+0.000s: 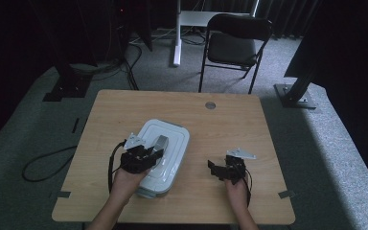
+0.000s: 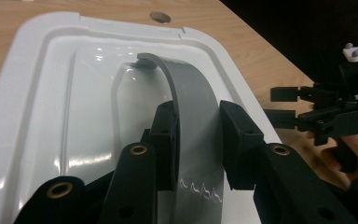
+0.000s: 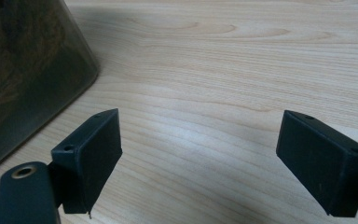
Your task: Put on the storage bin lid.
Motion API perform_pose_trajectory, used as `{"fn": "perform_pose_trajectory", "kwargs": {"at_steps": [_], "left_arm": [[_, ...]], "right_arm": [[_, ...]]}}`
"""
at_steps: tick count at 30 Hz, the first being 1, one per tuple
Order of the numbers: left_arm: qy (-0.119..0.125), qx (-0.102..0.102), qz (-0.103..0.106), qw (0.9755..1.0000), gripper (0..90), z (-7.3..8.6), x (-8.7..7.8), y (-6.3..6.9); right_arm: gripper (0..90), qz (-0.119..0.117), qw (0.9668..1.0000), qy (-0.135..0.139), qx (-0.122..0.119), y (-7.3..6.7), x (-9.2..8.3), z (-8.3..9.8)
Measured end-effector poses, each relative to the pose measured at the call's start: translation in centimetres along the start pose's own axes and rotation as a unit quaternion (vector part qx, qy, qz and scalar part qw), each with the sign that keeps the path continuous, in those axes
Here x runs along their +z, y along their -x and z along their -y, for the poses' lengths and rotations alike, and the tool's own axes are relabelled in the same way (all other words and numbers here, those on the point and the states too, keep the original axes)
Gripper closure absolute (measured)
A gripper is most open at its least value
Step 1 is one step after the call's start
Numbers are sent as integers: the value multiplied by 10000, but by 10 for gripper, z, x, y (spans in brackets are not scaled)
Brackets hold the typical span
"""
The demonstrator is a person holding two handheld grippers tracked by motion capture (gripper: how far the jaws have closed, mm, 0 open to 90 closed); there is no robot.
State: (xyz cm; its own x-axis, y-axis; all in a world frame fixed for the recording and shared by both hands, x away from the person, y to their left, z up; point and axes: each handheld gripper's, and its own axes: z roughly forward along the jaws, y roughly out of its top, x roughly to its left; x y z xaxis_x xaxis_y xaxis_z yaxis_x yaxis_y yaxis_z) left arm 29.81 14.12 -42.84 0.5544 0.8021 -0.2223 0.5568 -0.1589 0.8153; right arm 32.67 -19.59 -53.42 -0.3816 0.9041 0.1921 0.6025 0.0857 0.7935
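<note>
A white lidded plastic box (image 1: 172, 134) lies left of centre on the wooden table (image 1: 220, 129). Its grey arched handle (image 2: 191, 93) stands up from the white lid (image 2: 51, 93). My left gripper (image 2: 199, 128) is shut on that handle, one black pad on each side of the strap; from above the left gripper (image 1: 151, 154) sits over the near half of the lid. My right gripper (image 1: 214, 169) rests low over bare table to the right of the box, pointing toward it, open. In its own view the right gripper (image 3: 200, 154) has only wood between its jaws, with the box's dark translucent wall (image 3: 28, 70) at the left.
A round cable hole (image 1: 210, 105) sits near the table's far edge. Behind the table stand a black folding chair (image 1: 237, 43) and a white post (image 1: 177, 33). Black stand bases (image 1: 294, 96) flank the table, and a cable (image 1: 43, 165) loops on the carpet at left.
</note>
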Motion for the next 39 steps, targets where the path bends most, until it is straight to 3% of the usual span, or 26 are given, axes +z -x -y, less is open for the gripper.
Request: {"fn": "perform_pose_trajectory", "kwargs": {"at_steps": [8, 10, 13, 18, 21, 25, 27, 29, 36, 39], "left_arm": [[-12, 47, -60, 10000, 689, -1, 0, 2], [-147, 150, 10, 9998, 628, -1, 2, 4], [-74, 230, 22, 9997, 512, -1, 0, 9], [66, 121, 72, 9999, 464, -4, -5, 7], [138, 201, 19, 9997, 417, -7, -11, 7], [240, 255, -73, 9994, 373, -10, -18, 0], [212, 422, -19, 9989, 268, -9, -21, -4], [223, 516, -81, 9984, 263, -7, -23, -7], [318, 485, -154, 9982, 189, 2, -27, -21], [358, 504, -222, 9978, 101, 4, -30, -25]], "right_arm": [[134, -22, 10000, 29, 2, 0, -1, -1], [134, -24, 10000, 24, 16, 1, -1, -1], [134, -23, 10000, 28, 42, 2, -1, -1], [134, -11, 10000, 33, 43, 3, -2, -1], [134, 0, 10000, 44, 45, 4, -3, -1], [134, 1, 10000, 51, 52, 4, -3, -1], [133, 1, 10000, 60, 44, 3, -3, -1], [134, -2, 10000, 50, 53, 4, -3, -1], [134, 9, 10000, 37, 53, 4, -2, 0], [134, 9, 10000, 27, 52, 4, -2, 0]]}}
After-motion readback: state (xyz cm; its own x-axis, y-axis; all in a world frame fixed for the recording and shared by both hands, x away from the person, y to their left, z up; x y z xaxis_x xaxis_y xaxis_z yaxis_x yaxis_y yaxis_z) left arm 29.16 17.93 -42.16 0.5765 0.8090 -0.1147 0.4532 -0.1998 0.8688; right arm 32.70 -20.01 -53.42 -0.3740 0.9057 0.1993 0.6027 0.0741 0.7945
